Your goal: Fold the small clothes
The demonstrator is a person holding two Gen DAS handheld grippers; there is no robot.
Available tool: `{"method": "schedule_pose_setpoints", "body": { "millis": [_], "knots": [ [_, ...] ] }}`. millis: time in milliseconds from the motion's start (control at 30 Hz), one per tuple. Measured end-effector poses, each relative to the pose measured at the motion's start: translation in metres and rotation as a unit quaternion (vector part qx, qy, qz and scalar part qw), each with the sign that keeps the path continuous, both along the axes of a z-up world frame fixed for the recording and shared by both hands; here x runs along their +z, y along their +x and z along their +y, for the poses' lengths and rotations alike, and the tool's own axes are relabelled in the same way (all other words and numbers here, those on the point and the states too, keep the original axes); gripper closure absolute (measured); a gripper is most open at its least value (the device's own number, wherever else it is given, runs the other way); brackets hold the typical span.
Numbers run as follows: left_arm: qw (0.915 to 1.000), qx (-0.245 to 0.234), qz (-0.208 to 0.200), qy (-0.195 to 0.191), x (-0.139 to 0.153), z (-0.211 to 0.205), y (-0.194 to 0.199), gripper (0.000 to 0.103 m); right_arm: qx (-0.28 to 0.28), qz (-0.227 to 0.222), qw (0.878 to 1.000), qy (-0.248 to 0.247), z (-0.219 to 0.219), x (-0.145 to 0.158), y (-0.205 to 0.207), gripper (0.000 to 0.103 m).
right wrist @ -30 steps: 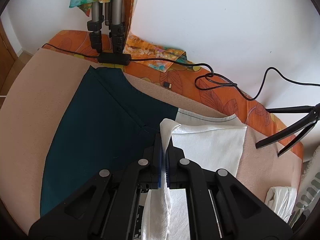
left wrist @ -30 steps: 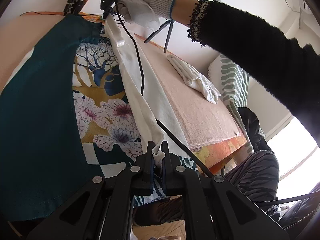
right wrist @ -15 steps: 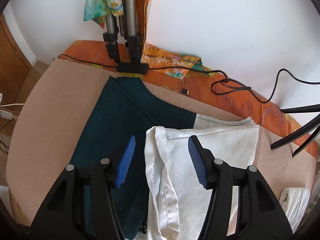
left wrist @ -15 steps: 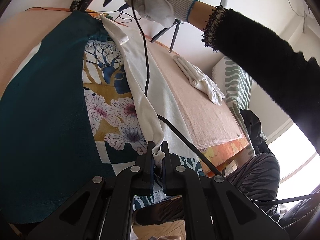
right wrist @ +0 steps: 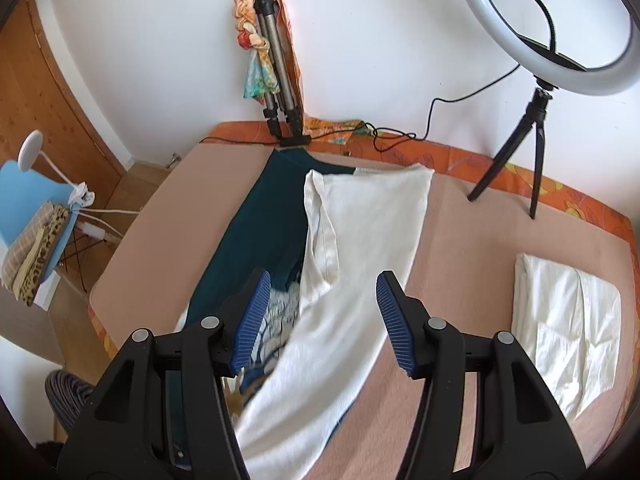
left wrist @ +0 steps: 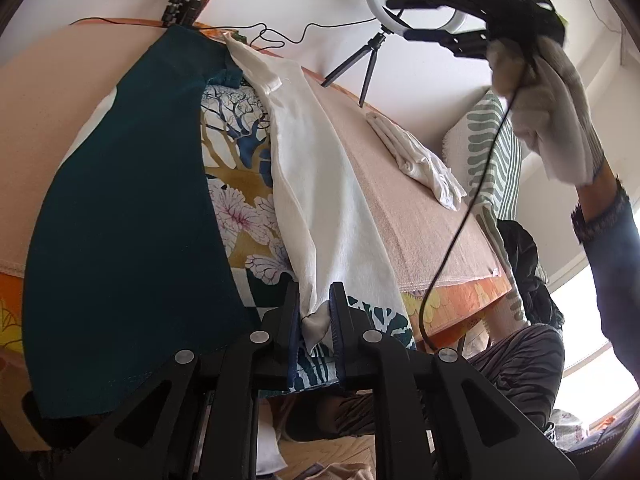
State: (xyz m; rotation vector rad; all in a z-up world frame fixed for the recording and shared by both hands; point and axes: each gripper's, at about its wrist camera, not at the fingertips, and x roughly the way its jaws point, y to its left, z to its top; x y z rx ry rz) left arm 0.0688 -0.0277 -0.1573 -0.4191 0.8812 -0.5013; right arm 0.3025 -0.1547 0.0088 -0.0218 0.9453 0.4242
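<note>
White cloth sat pinched at the bottom centre of the left wrist view, where the left gripper (left wrist: 314, 322) had loosened slightly yet kept a corner of the white garment (left wrist: 320, 184) between its pads. The right gripper (right wrist: 320, 320) had let go a moment before and had lifted away, jaws wide and empty (gloved hand high at the upper right). So one fold looked laid, with the garment stretched over the teal printed garment (left wrist: 120, 208) on the pink bed cover (right wrist: 460, 248). Farther off lay a folded white piece (right wrist: 568, 320) at right, then the ring light (right wrist: 560, 40) and a grey tripod (right wrist: 276, 80) by the wall. The dangling black cable (left wrist: 472, 200) could snag.
</note>
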Motion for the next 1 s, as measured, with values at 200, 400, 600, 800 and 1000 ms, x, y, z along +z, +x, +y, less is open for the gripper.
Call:
{"method": "schedule_pose_setpoints", "body": {
  "millis": [200,400,600,800,1000],
  "knots": [
    [0.9997,-0.002,0.0,0.023,0.014,0.017,-0.012,0.082,0.005,0.051,0.998,-0.03,-0.017,-0.071,-0.114,0.046],
    [0.9966,0.039,0.002,0.072,0.033,0.066,-0.02,0.081,-0.006,0.1,0.995,-0.028,-0.023,-0.126,-0.184,0.046],
    [0.9929,0.07,0.045,0.085,0.023,0.106,-0.02,0.077,-0.011,0.138,0.99,-0.003,-0.024,-0.155,-0.214,0.055],
    [0.9924,0.069,0.077,0.066,0.01,0.115,-0.018,0.077,-0.017,0.15,0.989,0.01,-0.016,-0.169,-0.22,0.062],
    [0.9928,0.07,0.087,0.045,0.004,0.116,-0.018,0.077,-0.016,0.142,0.99,0.004,-0.004,-0.171,-0.222,0.079]
  ]
}}
